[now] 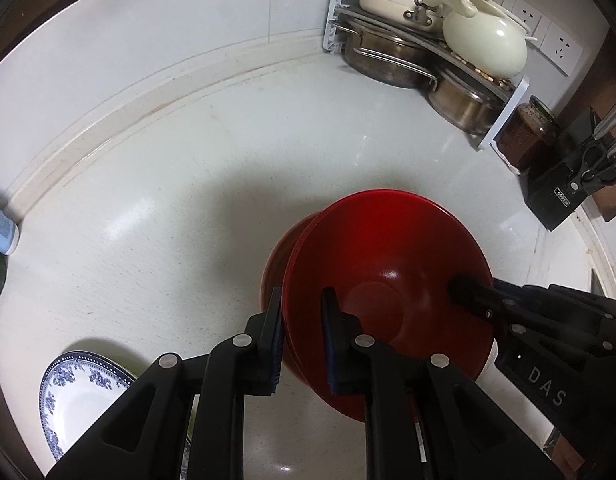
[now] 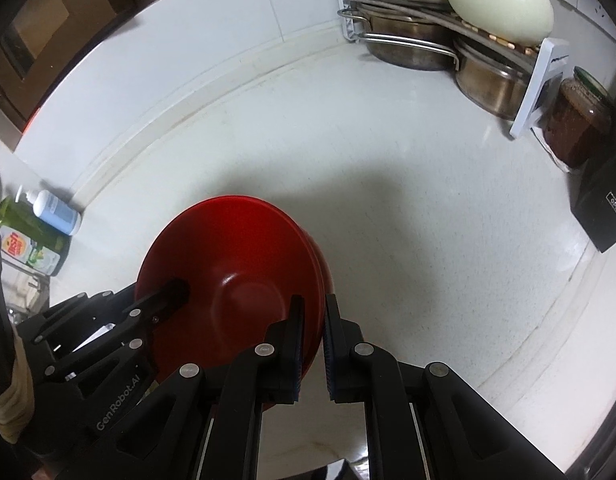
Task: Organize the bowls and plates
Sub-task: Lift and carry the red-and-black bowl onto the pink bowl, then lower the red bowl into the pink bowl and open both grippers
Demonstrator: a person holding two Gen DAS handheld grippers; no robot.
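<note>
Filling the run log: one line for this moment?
left gripper: shut on red bowls' rim | right gripper: same, opposite rim | bowls: stacked, above white countertop

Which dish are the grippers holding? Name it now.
The red bowl, gripped at opposite rims by the left gripper and right gripper. The blue-patterned white plate lies untouched on the counter.

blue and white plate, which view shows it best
The left wrist view: the blue and white plate lies at lower left on the counter, floral rim clear, partly hidden behind the left gripper. The right wrist view does not show it.
</note>
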